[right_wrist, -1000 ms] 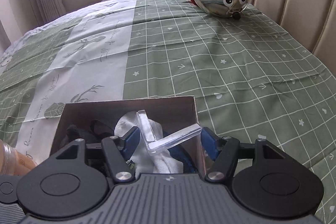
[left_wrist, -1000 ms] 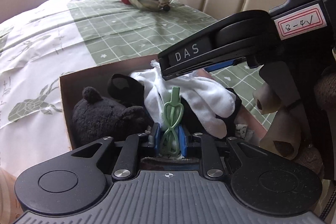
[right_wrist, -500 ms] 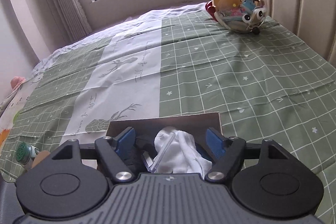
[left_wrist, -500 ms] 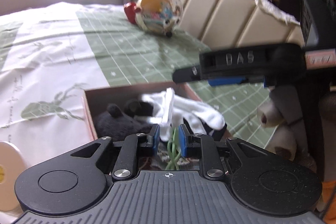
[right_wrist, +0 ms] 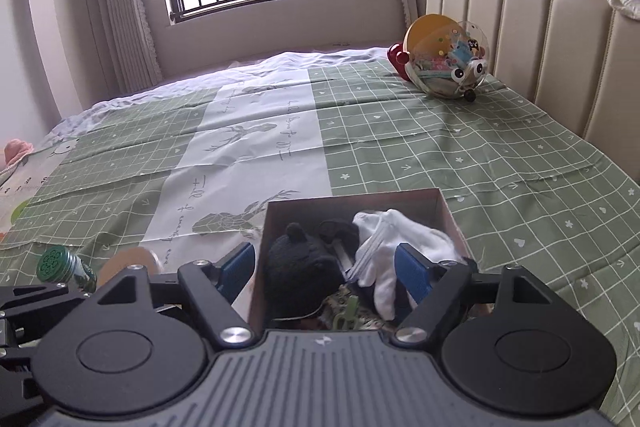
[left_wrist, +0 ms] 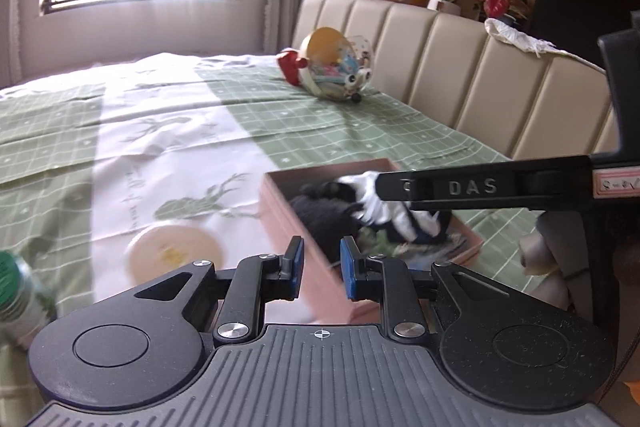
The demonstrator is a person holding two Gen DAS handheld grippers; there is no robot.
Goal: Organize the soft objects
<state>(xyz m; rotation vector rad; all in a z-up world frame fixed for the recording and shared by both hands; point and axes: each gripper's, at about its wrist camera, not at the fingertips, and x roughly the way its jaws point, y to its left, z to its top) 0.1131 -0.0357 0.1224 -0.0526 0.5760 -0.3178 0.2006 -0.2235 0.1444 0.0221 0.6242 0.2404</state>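
In the left wrist view, our left claw (left_wrist: 320, 269) is pulled back from the pink box (left_wrist: 280, 211) on the bed (left_wrist: 160, 131). A second ago it was clamped on a green clip down inside the box; now its blue pads stand slightly apart with nothing between them, only the near wall of the box behind the gap. The box holds a black plush toy (left_wrist: 320, 219) on its left side and white gloves (left_wrist: 380, 207) on its right. Our right claw's dark finger crosses above the right half of the box. A round cream lid (left_wrist: 176, 255), blurred, lies on the bed left of the box.

In the right wrist view, our right claw (right_wrist: 324, 273) hangs over the near edge of the box (right_wrist: 360, 197). Its jaws have just been opening and now stand wide apart, holding nothing; the clear plastic piece it gripped a second ago is no longer between them. The black plush toy (right_wrist: 300, 267) and white gloves (right_wrist: 400, 247) sit inside, with the green clip (right_wrist: 350, 309) at the near end.

We judge both items delivered, so both claws are free for the next soft object.
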